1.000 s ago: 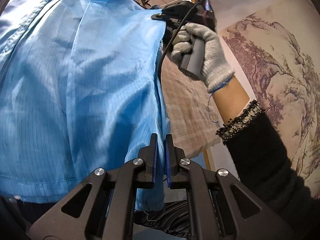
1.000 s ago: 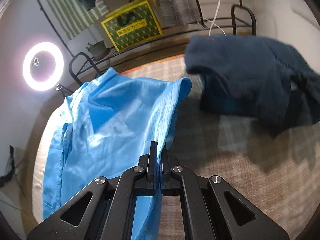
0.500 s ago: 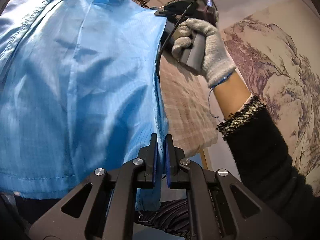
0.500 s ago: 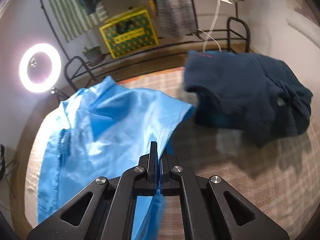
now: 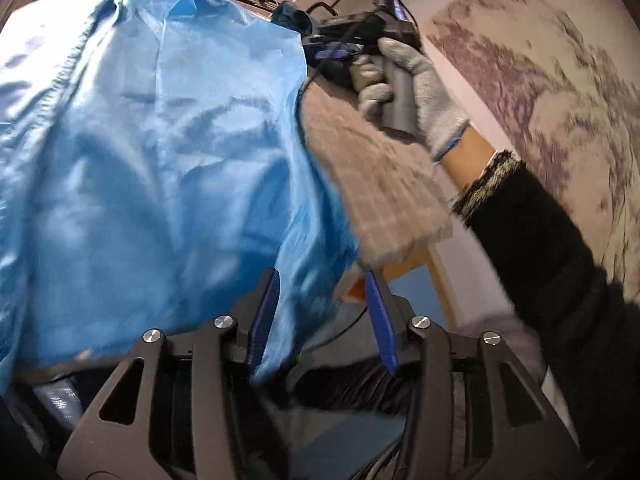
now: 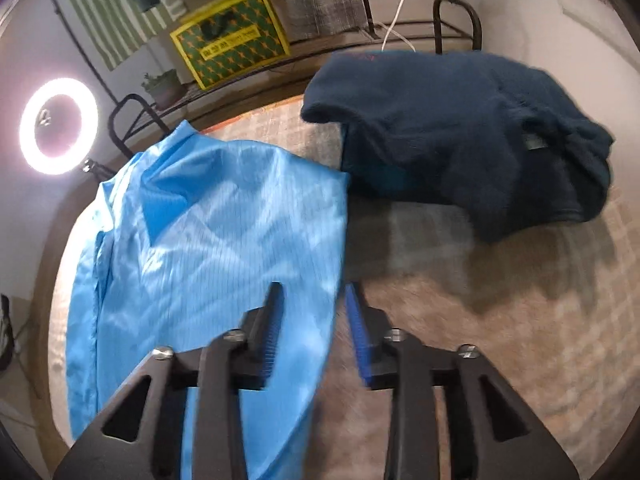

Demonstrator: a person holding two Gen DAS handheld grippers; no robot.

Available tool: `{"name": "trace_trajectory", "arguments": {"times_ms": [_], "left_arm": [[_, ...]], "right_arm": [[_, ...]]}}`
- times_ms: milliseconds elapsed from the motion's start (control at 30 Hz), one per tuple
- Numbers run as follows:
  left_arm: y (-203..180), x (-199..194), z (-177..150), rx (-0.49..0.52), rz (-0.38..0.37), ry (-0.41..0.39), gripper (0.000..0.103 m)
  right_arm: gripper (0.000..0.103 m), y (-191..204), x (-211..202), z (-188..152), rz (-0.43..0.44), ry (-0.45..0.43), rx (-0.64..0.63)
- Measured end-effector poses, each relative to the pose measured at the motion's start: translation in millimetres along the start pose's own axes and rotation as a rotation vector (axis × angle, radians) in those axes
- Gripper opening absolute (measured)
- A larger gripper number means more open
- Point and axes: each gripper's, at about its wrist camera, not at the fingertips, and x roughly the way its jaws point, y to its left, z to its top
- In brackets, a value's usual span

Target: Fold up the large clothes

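A large light-blue garment [image 5: 152, 152] lies spread over the checked table cloth [image 6: 500, 340]; it also shows in the right wrist view [image 6: 224, 232]. My left gripper [image 5: 322, 312] is open, its jaws apart around the garment's near right edge. My right gripper [image 6: 316, 328] is open too, its jaws apart over the garment's right edge. In the left wrist view the right gripper [image 5: 340, 46] sits at the garment's far corner, held by a gloved hand [image 5: 416, 88].
A dark navy garment [image 6: 460, 140] lies heaped at the far right of the table. A ring light [image 6: 58, 126] stands at the left. A black rack with a yellow-green box [image 6: 230, 50] runs behind the table. A patterned wall [image 5: 560, 100] is on the right.
Both grippers have opened and let go of the blue garment's edge. The garment has dropped flat onto the table.
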Motion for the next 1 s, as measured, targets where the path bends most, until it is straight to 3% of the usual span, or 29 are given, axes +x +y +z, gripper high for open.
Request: {"name": "trace_trajectory", "arguments": {"times_ms": [167,300,367,500,567,633,733,867,1000], "left_arm": [[38.0,-72.7,-29.1,-0.024,0.114,-0.028,0.049],[64.4,-124.4,-42.2,-0.069,0.210,-0.089,0.050],[89.4,-145.6,-42.3,-0.140,0.271,-0.133,0.050],[136.1,-161.9,-38.6,-0.276,0.346,-0.183,0.050],[155.4,-164.6,-33.0,-0.311,0.402,-0.201,0.051],[176.3,-162.2,-31.7,-0.351,0.411,-0.185,0.063],[200.6,-153.4,-28.6,-0.394,0.396,-0.145,0.064],[231.0,-131.0,-31.1,-0.479,0.342,-0.071,0.064],[232.3,-123.5,-29.9,-0.497,0.283,-0.092,0.065]], "right_arm": [[0.037,-24.9,-49.7,-40.2,0.144,0.032,0.028],[0.039,-32.8,-75.2,-88.9,0.190,0.097,0.046],[0.039,-23.4,-97.0,-117.0,0.165,0.066,0.020],[0.041,17.0,-118.1,-145.0,0.224,0.036,-0.124],[0.043,41.6,-117.2,-163.0,0.150,0.048,-0.231],[0.047,48.6,-106.9,-179.8,0.067,0.082,-0.280],[0.058,26.7,-88.5,-198.7,0.010,0.164,-0.227],[0.058,-7.8,-74.5,-209.6,0.084,0.248,-0.090],[0.058,-24.4,-69.0,-217.8,0.223,0.279,0.011]]}}
